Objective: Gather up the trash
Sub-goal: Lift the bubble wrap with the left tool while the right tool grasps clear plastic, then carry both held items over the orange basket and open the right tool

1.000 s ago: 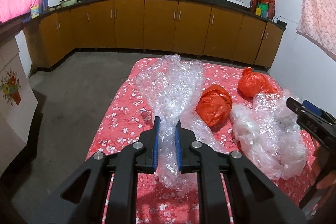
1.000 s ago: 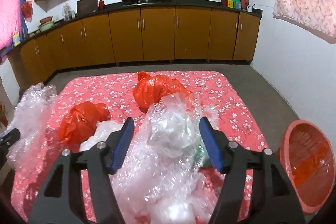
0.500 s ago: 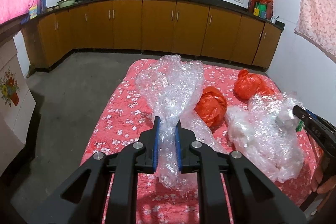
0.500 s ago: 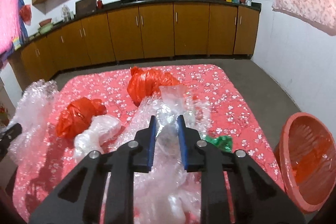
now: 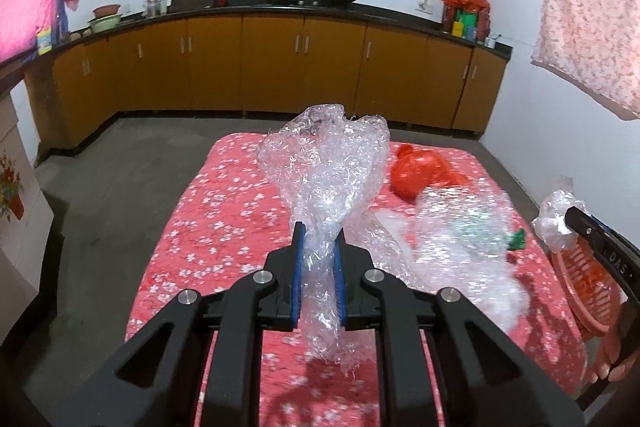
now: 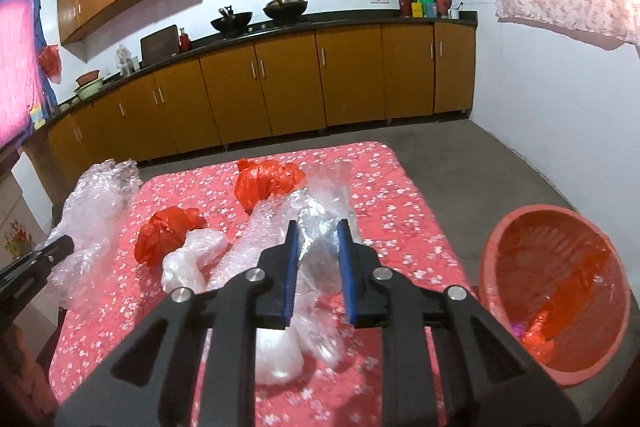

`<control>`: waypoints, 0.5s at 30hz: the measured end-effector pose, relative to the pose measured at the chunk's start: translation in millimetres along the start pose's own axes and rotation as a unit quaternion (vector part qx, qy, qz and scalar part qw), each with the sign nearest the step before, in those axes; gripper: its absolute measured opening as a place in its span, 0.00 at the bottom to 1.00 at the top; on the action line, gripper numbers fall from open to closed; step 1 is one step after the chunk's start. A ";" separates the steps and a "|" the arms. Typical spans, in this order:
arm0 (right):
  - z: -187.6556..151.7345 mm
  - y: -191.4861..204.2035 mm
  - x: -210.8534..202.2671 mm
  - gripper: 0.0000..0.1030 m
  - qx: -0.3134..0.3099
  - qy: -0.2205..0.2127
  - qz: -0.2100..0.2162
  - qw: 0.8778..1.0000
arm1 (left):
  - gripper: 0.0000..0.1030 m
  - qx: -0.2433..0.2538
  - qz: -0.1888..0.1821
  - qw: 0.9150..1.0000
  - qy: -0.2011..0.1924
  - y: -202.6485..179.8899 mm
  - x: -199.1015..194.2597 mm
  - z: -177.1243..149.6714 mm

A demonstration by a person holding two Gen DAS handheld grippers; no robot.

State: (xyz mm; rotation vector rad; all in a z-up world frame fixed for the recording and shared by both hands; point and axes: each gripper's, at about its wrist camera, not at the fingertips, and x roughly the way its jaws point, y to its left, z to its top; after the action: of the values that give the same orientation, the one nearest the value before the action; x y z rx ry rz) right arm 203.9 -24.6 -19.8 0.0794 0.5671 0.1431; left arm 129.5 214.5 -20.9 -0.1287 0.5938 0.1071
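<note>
My left gripper (image 5: 318, 267) is shut on a crumpled sheet of bubble wrap (image 5: 328, 163), held up over the table's red floral cloth (image 5: 200, 227). From the right wrist view that sheet (image 6: 96, 195) hangs at the far left. My right gripper (image 6: 318, 259) is shut on a bundle of clear plastic film (image 6: 320, 247), lifted above the cloth with its tail trailing below. Two red plastic bags (image 6: 264, 183) (image 6: 168, 235) and a white plastic wad (image 6: 192, 259) lie on the cloth. An orange-red basket (image 6: 560, 287) sits right of the table.
The basket (image 5: 580, 287) holds red scraps at its bottom. A small green scrap (image 5: 518, 239) lies near the table's right edge. Brown cabinets and a dark counter run along the far wall. Grey floor surrounds the table; a white wall stands to the right.
The right gripper's jaws closed on the clear plastic and lifted it up and toward the right. The left gripper rose a little with the bubble wrap.
</note>
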 end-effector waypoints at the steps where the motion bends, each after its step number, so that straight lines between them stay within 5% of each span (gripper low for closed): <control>1: -0.1 -2.5 -4.7 0.19 0.001 -0.002 -0.002 1.000 | 0.13 0.003 -0.003 1.000 -0.001 -4.2 -0.8 -0.2; 15: -6.0 -54.8 -51.5 0.19 0.012 -0.023 -0.050 0.998 | 0.13 0.048 -0.055 0.997 -0.002 -71.8 -11.0 -5.8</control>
State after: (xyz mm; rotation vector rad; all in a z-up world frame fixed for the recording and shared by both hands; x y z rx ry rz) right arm 163.9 -86.5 -3.9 0.0769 0.5252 0.0367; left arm 127.2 142.1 -13.0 -0.0688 0.5853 -0.0278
